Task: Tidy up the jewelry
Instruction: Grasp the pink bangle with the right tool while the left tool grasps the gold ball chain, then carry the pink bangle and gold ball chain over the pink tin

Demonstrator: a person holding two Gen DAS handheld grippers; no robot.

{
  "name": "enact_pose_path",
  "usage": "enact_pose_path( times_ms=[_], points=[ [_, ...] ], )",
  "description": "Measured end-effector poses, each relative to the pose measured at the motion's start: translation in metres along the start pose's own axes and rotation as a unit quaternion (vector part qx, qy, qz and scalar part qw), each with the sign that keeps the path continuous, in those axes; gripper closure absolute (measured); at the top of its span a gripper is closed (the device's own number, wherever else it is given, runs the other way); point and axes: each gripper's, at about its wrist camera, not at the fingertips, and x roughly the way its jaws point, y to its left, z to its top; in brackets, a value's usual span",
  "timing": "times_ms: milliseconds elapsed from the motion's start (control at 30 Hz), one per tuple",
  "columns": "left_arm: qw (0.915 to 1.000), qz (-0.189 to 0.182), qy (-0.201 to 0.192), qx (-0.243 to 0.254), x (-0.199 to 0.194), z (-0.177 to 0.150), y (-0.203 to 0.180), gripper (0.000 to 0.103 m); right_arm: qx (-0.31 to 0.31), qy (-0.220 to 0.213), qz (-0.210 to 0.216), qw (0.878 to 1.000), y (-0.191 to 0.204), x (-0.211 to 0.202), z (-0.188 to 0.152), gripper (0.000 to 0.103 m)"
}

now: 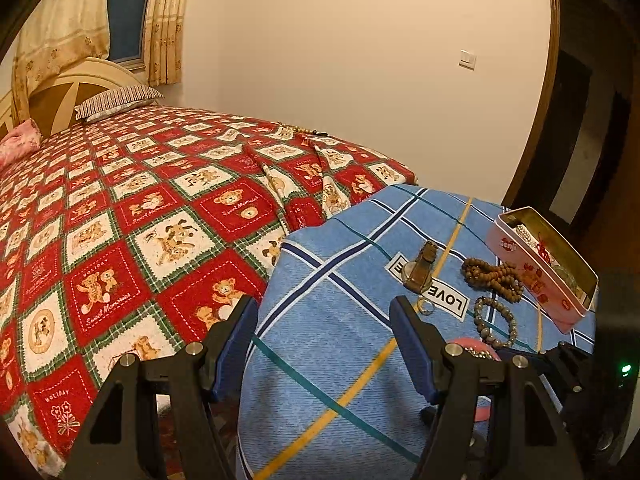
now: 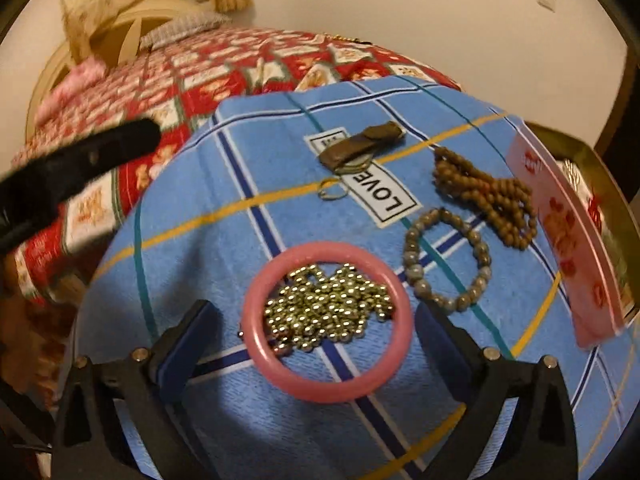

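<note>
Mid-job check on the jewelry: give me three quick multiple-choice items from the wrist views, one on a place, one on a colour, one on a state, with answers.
1. Where does the pile of silver bead chain lie?
A. inside the pink bangle
B. in the pink tin
C. on the red bedspread

2. What colour are the beads of the single round bracelet next to the bangle?
A. red
B. grey
C. white

3. How does the right gripper stand?
A. shut on the bangle
B. shut on nothing
C. open, one finger either side of the bangle

Answers:
1. A, the right wrist view shows the chain heaped within the ring on the blue cloth.
2. B, its beads are dull grey, unlike the brown beads beyond.
3. C, gaps show between both pads and the bangle.
</note>
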Motion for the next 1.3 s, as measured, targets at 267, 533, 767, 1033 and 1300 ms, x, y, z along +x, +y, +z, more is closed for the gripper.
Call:
enact_pose_path(
  times_ms=[267,533,767,1033,1300],
  points=[
    [1.0,-0.006,0.005,0.001,0.002,-0.001,0.0,0.035,0.05,-0.047,0.059,0.996,-0.027,-0.024,-0.014,0.019],
    [0.9918,-0.1,0.064,0.045,0.016,-0.009,-0.033,0.035,0.151,-0.178,0.076,0.969,-0.077,-0.078,-0.032,0.019],
    [0.9739,-0.145,0.141,0.104,0.042,-0.031,-0.087,0.035,0.19,-0.198,-0.015,0.961,-0.104,-0.089,-0.046,0.019],
    [0.971,-0.1,0.14,0.166,0.045,-0.037,-0.098,0.061,0.188,-0.195,-0.013,0.963,-0.106,-0.088,-0.046,0.019],
    [0.9752,-0.125,0.126,0.132,0.041,-0.032,-0.083,0.088,0.202,-0.205,-0.016,0.957,-0.11,-0.092,-0.052,0.019]
  ],
)
